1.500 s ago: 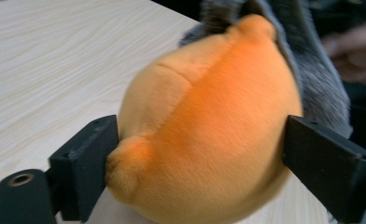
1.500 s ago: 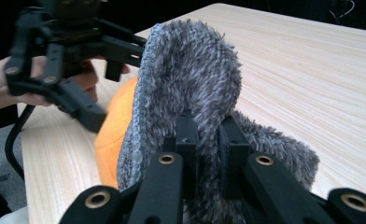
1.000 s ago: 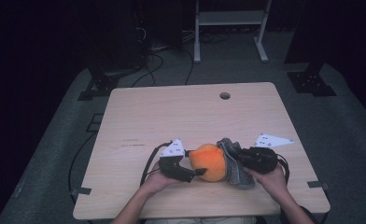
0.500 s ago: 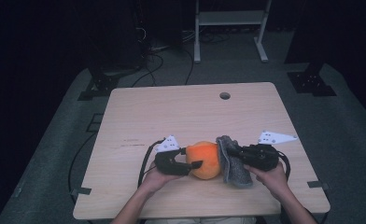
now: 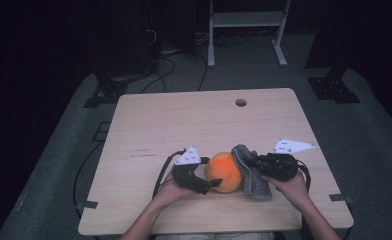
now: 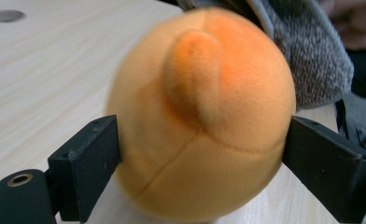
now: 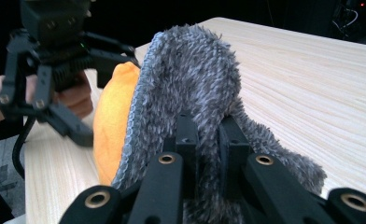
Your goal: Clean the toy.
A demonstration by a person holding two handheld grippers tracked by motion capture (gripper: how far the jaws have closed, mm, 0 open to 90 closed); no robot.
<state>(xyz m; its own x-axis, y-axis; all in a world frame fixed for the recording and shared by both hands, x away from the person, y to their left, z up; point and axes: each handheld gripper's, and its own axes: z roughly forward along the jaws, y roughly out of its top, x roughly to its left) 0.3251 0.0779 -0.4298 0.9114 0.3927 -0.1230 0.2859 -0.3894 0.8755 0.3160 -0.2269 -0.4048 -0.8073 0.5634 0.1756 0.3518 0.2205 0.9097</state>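
Note:
An orange plush ball (image 5: 224, 172) rests on the wooden table (image 5: 194, 125) near its front edge. My left gripper (image 5: 210, 181) comes at it from the left. In the left gripper view the ball (image 6: 204, 116) sits round and unsquashed between the two black jaws, which have just been opening and stand wide at its sides. My right gripper (image 5: 256, 167) is shut on a grey fuzzy cloth (image 5: 251, 176) that leans against the ball's right side. In the right gripper view the cloth (image 7: 190, 70) rises over the jaws and hides much of the ball (image 7: 111, 126).
A small round hole (image 5: 241, 102) sits near the table's far edge. Beyond the table the floor is dark, with cables and a white frame stand (image 5: 244, 30). Both forearms come in over the front edge.
The left gripper's jaws have spread wider around the orange ball. The ball, the cloth and both hands have stayed about where they were.

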